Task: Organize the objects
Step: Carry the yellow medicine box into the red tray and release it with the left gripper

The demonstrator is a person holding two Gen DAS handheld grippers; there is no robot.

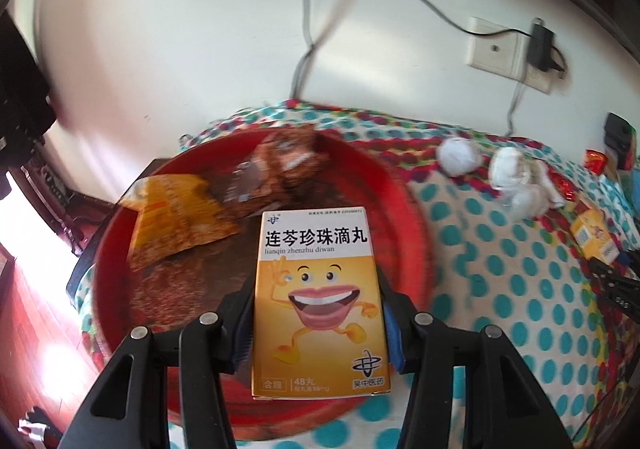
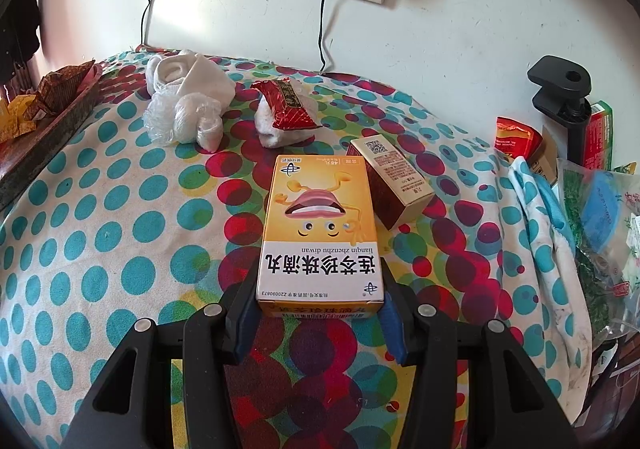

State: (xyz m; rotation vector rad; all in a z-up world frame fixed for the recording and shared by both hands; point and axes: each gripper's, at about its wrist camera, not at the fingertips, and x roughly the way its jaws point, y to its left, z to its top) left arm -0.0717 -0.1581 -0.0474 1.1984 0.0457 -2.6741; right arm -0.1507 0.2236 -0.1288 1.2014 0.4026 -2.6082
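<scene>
left hand-held gripper [image 1: 318, 313] clenched on a yellow medicine box [image 1: 318, 301], long axis along its fingers, above the red tray [image 1: 416, 233]. right hand-held gripper [image 2: 318, 313] grasps a matching box [image 2: 320, 233], well right of the tray.

Bright daylight floods from the left, glaring on the floor [image 1: 36, 241]; fisheye edges bend darkly, left view motion-blurred.

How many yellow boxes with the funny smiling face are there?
2: one yellow box in the left claw over the red tray, one in the right claw on the dotted cloth.
</scene>
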